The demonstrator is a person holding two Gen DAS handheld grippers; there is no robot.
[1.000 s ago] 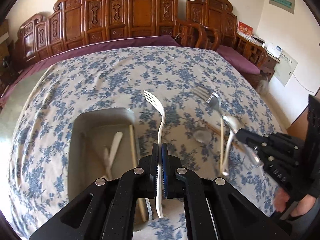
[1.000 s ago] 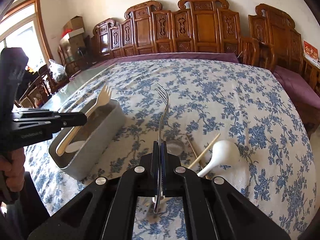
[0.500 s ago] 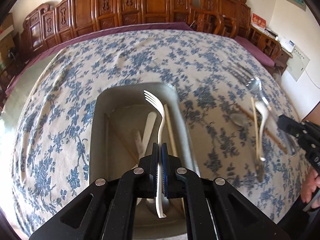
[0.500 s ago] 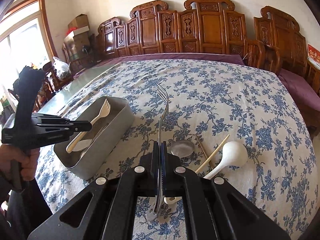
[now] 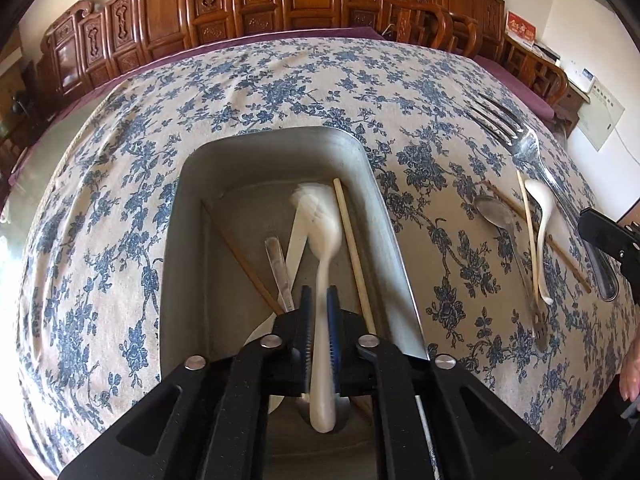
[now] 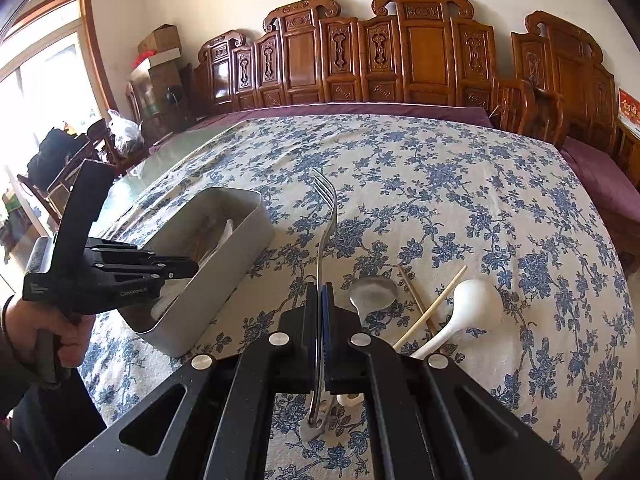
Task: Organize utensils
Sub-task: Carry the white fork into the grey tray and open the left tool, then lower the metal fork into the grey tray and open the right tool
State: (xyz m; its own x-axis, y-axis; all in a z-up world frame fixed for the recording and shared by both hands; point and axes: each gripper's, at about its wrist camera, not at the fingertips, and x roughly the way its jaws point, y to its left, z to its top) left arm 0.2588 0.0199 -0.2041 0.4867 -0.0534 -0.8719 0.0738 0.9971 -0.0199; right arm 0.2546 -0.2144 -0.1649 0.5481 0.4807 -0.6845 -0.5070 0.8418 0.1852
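Left gripper (image 5: 318, 312) parted since 0.5 s ago over metal tray (image 5: 188, 184); white plastic fork (image 5: 320, 240) blurred between jaws, probably dropping in. Right gripper (image 6: 319, 316) clamped on metal fork (image 6: 326, 216), right of tray. 1 deposit apparently done.

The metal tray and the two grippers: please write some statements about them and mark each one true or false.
1. The left gripper is above the metal tray. True.
2. The white fork is firmly clamped. False: the jaws stand apart and the fork is blurred, apparently falling.
3. The right gripper is shut on a metal fork. True.
4. The white spoon lies in the tray. False: it lies on the tablecloth.
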